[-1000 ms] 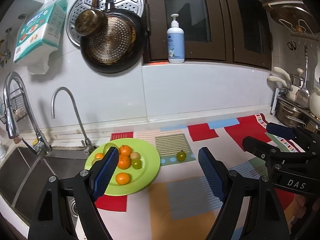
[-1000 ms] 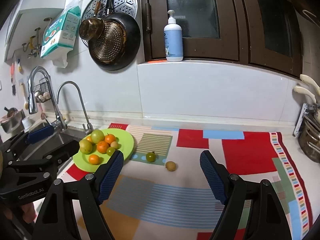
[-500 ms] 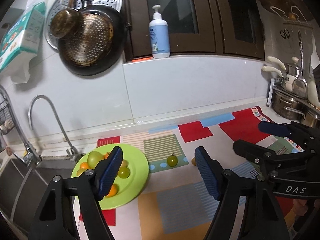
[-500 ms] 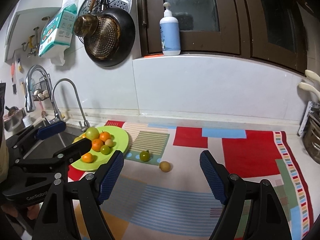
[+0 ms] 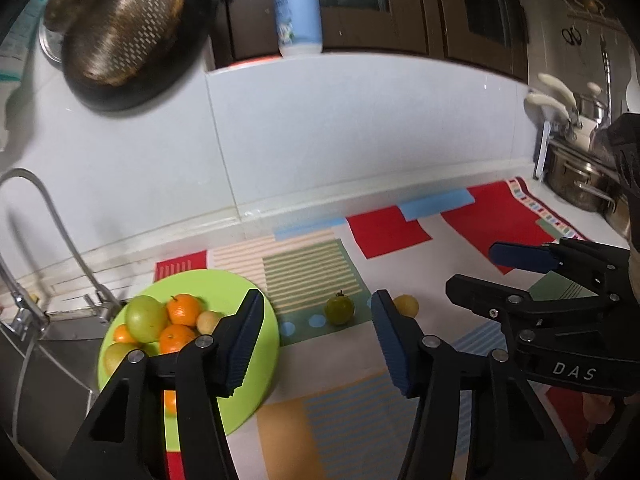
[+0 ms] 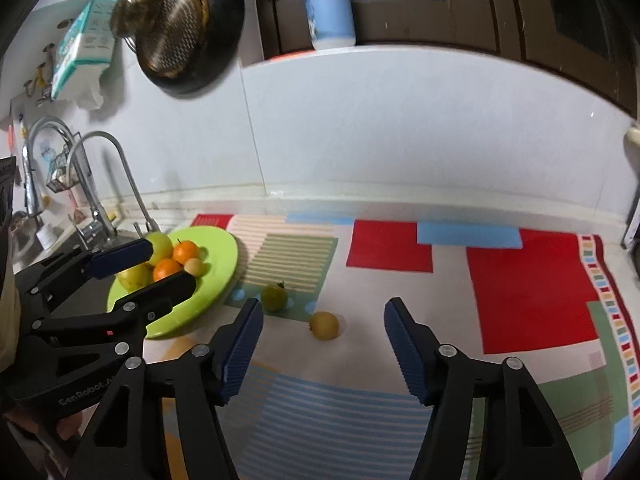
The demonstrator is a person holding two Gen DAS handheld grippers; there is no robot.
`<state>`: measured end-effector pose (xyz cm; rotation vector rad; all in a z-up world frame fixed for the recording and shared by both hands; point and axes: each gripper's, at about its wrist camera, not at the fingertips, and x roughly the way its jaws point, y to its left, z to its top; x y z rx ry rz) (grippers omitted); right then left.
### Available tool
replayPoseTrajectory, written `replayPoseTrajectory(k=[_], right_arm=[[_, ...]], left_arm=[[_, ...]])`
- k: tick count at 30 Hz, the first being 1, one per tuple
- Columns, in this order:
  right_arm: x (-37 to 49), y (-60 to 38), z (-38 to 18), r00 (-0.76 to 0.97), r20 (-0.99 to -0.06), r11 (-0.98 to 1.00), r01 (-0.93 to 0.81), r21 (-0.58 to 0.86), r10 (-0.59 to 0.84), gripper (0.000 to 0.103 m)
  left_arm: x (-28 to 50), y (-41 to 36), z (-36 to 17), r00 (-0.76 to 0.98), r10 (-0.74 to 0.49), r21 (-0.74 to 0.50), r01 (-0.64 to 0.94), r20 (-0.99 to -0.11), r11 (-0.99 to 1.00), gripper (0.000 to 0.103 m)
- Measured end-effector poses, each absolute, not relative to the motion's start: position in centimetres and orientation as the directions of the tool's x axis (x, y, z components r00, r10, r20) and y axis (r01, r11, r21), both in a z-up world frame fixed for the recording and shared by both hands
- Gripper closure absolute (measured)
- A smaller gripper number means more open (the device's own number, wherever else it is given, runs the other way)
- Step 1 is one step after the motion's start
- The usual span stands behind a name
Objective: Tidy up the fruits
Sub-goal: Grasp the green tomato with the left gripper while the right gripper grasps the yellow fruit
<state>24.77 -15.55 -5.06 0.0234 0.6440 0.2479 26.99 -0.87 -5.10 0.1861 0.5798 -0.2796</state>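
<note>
A lime green plate (image 5: 262, 344) (image 6: 218, 264) holds several oranges and green and pale fruits beside the sink. A small green fruit (image 5: 339, 309) (image 6: 274, 297) and a small yellow fruit (image 5: 407, 305) (image 6: 324, 325) lie loose on the patterned mat (image 5: 312, 268) to the plate's right. My left gripper (image 5: 316, 344) is open and empty, above the mat just short of the green fruit. My right gripper (image 6: 323, 350) is open and empty, with the yellow fruit just ahead between its fingers. Each gripper shows in the other's view: the right one (image 5: 520, 276) and the left one (image 6: 132, 268).
A sink with two taps (image 6: 104, 184) lies left of the plate. Pans (image 5: 116, 28) hang on the tiled wall. A soap bottle (image 6: 328, 4) stands on the ledge above. Steel pots (image 5: 576, 184) stand at the far right.
Both grippers have moved forward and down toward the mat. The left view has swung right, off the plate toward the loose fruits. The fruits have not moved.
</note>
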Motion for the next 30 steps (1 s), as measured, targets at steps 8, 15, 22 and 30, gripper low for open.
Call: replayPoseTrajectory(k=[8, 15, 22, 30], right_arm=[[28.0, -15.2, -8.6, 0.691, -0.671, 0.961, -0.236, 0.145, 0.270, 0.057], [29.8, -15.0, -10.4, 0.644, -0.707, 0.955, -0.242, 0.174, 0.292, 0.060], [31.2, -15.0, -11.7, 0.603, -0.732, 0.947, -0.246, 0.206, 0.316, 0.067], [31.0, -15.6, -11.7, 0.615, -0.725, 0.950, -0.236, 0.206, 0.310, 0.076]], left_arm=[[29.8, -1.6, -8.7, 0.740, -0.231, 0.084, 0.361, -0.631, 0.929, 0.057], [31.3, -2.1, -10.8, 0.692, -0.253, 0.063, 0.396, -0.676, 0.916, 0.057], [33.0, -2.6, -11.9, 0.645, -0.278, 0.028, 0.421, -0.712, 0.906, 0.060], [34.7, -3.6, -11.9, 0.630, -0.280, 0.017, 0.422, -0.724, 0.907, 0.062]])
